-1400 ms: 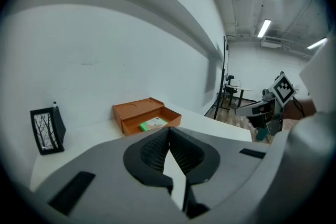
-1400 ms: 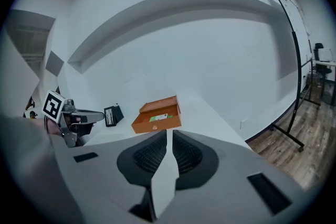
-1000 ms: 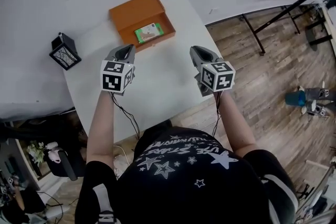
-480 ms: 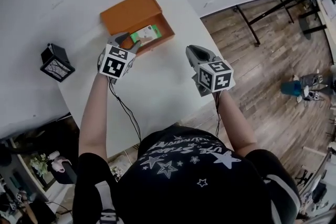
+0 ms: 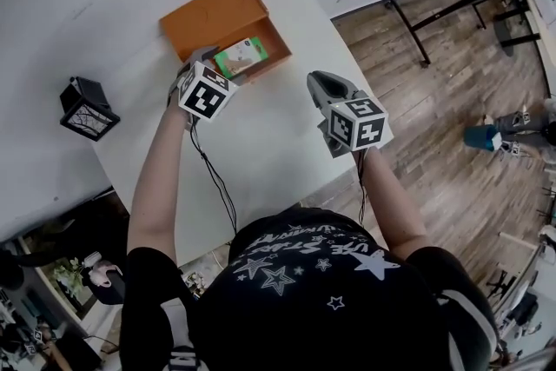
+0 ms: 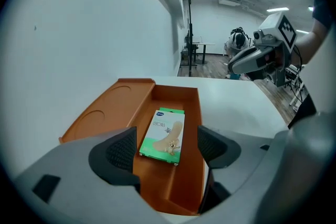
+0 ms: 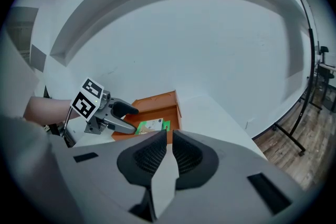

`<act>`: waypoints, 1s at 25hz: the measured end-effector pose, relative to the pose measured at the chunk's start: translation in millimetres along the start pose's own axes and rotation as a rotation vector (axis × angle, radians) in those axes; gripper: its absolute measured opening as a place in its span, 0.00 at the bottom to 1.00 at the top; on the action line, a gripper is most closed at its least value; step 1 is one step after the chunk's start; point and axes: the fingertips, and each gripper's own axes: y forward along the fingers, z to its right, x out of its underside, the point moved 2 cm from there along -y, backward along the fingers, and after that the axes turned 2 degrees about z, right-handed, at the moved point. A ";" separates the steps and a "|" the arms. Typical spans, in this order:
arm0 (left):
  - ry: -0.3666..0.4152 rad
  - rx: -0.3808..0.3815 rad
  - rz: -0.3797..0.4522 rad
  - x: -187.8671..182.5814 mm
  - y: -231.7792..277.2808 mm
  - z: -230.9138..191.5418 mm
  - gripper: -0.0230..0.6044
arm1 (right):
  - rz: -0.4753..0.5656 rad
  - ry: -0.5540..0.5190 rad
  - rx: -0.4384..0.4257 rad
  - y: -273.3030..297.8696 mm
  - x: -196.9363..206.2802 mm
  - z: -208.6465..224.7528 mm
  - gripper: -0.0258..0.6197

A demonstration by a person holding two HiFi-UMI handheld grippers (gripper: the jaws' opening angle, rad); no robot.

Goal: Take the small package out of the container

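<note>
An open orange container [image 5: 211, 11] [image 6: 186, 128] [image 7: 159, 106] lies on the white table [image 5: 261, 143] with its lid folded back. A small green package [image 5: 241, 56] [image 6: 164, 135] [image 7: 151, 126] lies flat inside it. My left gripper [image 5: 201, 67] [image 6: 164, 150] hovers at the container's near end, its jaws opening wide; the package lies beyond and below the pads, untouched. My right gripper [image 5: 323, 88] [image 7: 167, 152] hangs over the table's right part, apart from the container, its pads together with nothing between them.
A small black lantern [image 5: 82, 109] stands at the table's left edge. The table's right edge drops to a wooden floor [image 5: 452, 100] with black stand legs [image 5: 417, 30]. A white wall runs behind the container.
My left gripper has moved forward from mid-table to the container's near end, and its jaws have opened. The right gripper has stayed about where it was.
</note>
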 end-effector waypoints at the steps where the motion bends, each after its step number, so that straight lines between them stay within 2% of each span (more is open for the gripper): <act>1: 0.001 0.006 -0.004 -0.9 3.0 -0.5 0.62 | -0.002 0.003 0.002 1.1 0.7 1.0 0.13; 5: 0.007 0.025 -0.020 -0.9 12.7 -3.7 0.62 | -0.009 0.015 0.007 5.9 2.5 4.8 0.13; 10: 0.067 0.017 -0.083 7.2 26.1 -5.8 0.62 | -0.016 0.034 0.009 8.7 6.8 8.4 0.13; 16: 0.100 0.026 -0.174 17.2 38.7 -11.1 0.63 | -0.023 0.048 0.006 14.1 11.5 10.4 0.13; 21: 0.166 0.038 -0.229 18.1 49.3 -8.7 0.63 | -0.022 0.062 0.004 15.6 14.2 13.0 0.13; 25: 0.150 0.068 -0.285 21.9 57.9 -6.2 0.63 | -0.020 0.073 0.004 15.1 15.3 15.8 0.13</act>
